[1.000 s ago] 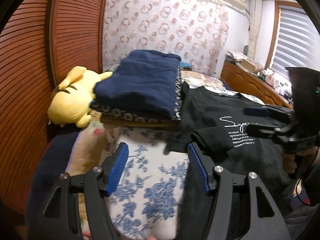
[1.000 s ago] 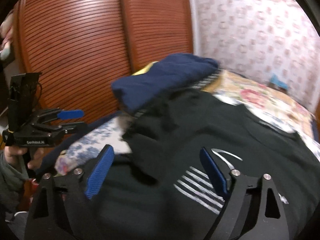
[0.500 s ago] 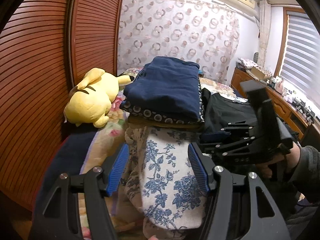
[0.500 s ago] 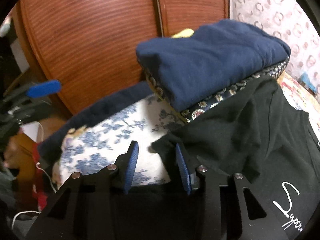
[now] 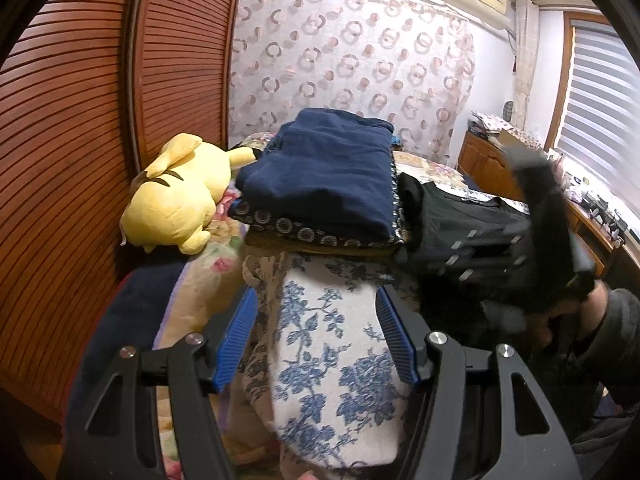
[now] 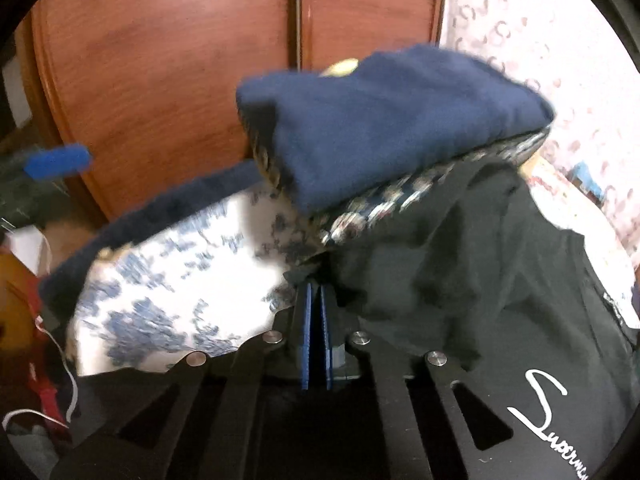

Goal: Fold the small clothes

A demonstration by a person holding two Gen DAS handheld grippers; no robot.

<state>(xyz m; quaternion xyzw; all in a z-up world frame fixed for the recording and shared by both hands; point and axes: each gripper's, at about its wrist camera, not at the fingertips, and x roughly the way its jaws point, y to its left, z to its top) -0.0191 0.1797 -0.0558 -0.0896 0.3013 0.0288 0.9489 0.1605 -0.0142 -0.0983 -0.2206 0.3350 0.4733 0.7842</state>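
A black T-shirt point(image 6: 460, 260) with white script lies on the bed beside a folded stack; the left wrist view shows the same black T-shirt point(image 5: 452, 216) at right. My right gripper point(image 6: 316, 286) is shut, its blue pads pinching the shirt's near-left sleeve corner. From the left, the right gripper point(image 5: 536, 240) appears as a blurred black shape held by a hand. My left gripper point(image 5: 316, 296) stands open above a blue-floral cloth point(image 5: 324, 340), gripping nothing.
A folded navy garment point(image 5: 328, 176) tops a patterned stack at the shirt's left edge. A yellow plush toy point(image 5: 176, 200) lies left of it, against the brown slatted wardrobe doors point(image 5: 80, 120). A wooden dresser point(image 5: 492, 168) stands by the window.
The right gripper went from wide open to shut, sliding left and down along the shirt to its sleeve corner by the stack. The left gripper stays open and almost still.
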